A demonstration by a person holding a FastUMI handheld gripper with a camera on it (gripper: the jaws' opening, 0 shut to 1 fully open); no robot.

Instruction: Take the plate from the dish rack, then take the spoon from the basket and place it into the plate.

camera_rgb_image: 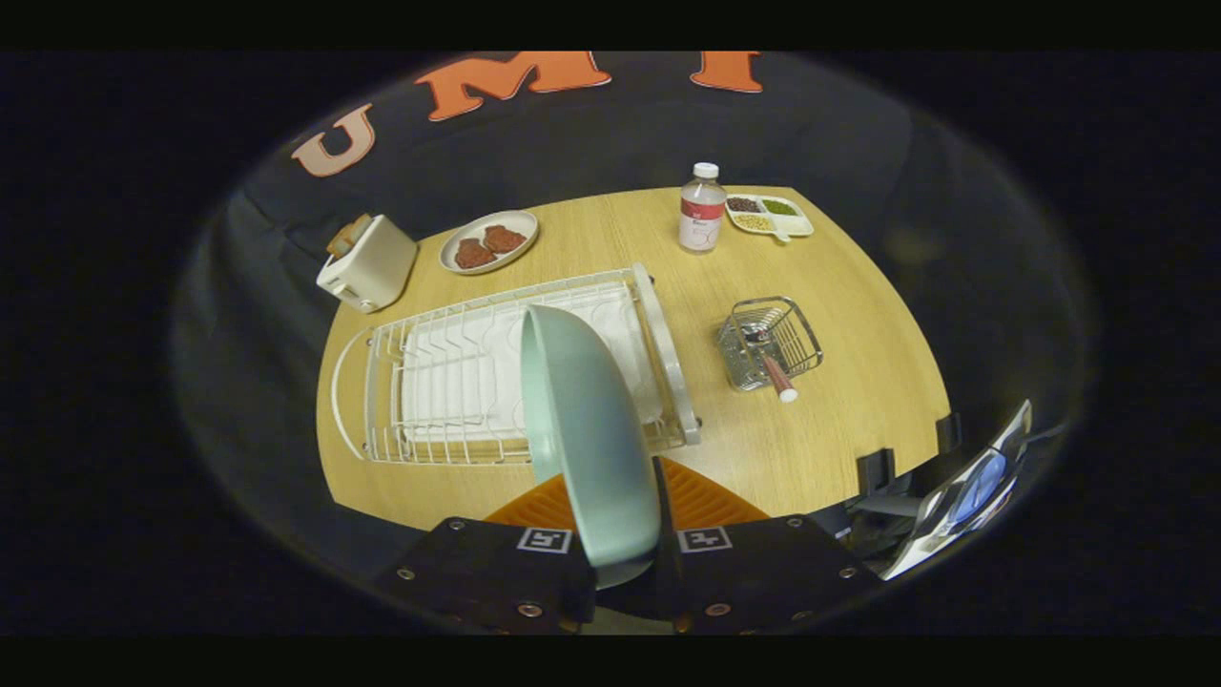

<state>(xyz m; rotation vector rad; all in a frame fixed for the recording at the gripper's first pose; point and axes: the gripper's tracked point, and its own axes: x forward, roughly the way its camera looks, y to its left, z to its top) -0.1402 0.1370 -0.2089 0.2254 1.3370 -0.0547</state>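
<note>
1. Toaster (367,262) at the far-left corner of the counter (858,401); a small plate w/ two brownish patties (488,241) just right of it.
2. White wire dish rack (458,382) fills the left-centre; no dishes left in it.
3. Pale green plate (587,429) is held on edge, above the rack's near-right part. Tool (625,563) is closed on the plate's near rim, one finger each side; plate looks clear of the rack.
4. Bottle (702,208) and a divided snack tray (769,216) sit at the far edge.
5. Wire basket (769,342) stands right of the rack, apart from it. Spoon (771,367) lies in it, handle end poking over the near side toward the tool.
6. Key relation: spoon is ahead and to the right of the tool; its long axis runs roughly near-far. Prob. plate gets set down first.
</note>
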